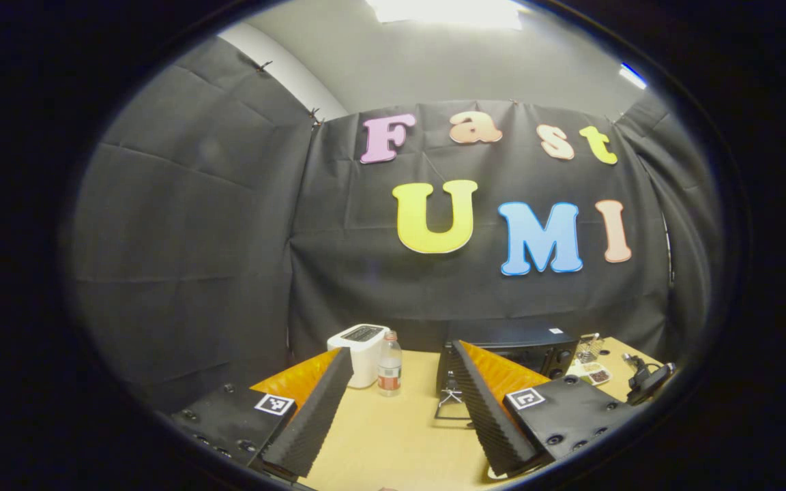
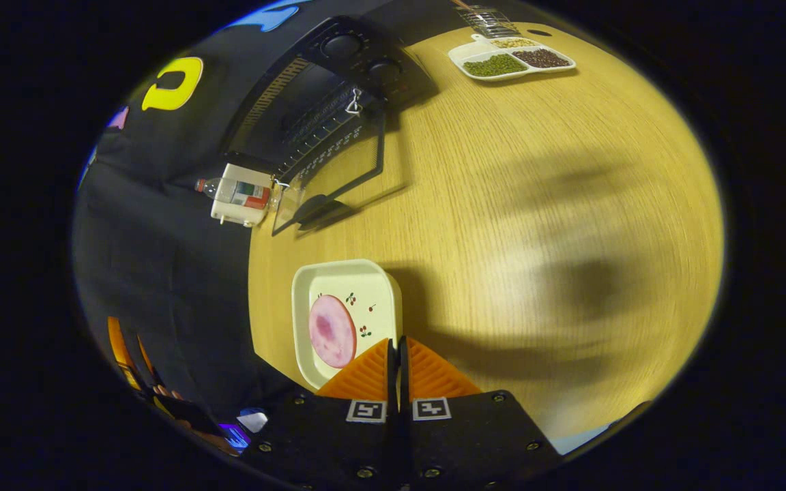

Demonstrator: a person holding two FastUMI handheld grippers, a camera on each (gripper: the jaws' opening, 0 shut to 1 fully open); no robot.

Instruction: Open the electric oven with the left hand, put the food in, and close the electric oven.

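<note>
On the pale wood-grain counter [image 2: 536, 204], a white toaster [image 1: 363, 353] and a clear plastic bottle [image 1: 389, 373] stand left of the black electric oven [image 1: 512, 348], whose glass door [image 2: 338, 174] hangs open. A divided white tray of beans [image 2: 512, 61] lies nearby. The left tongs [image 1: 400, 416] gape wide, empty. The right tongs [image 2: 398, 358] are pinched together at the rim of a square cream plate [image 2: 366, 283] bearing a round pink ham slice [image 2: 331, 331].

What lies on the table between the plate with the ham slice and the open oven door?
Nothing: in the right gripper view, bare wooden table separates the plate from the open oven door.
</note>
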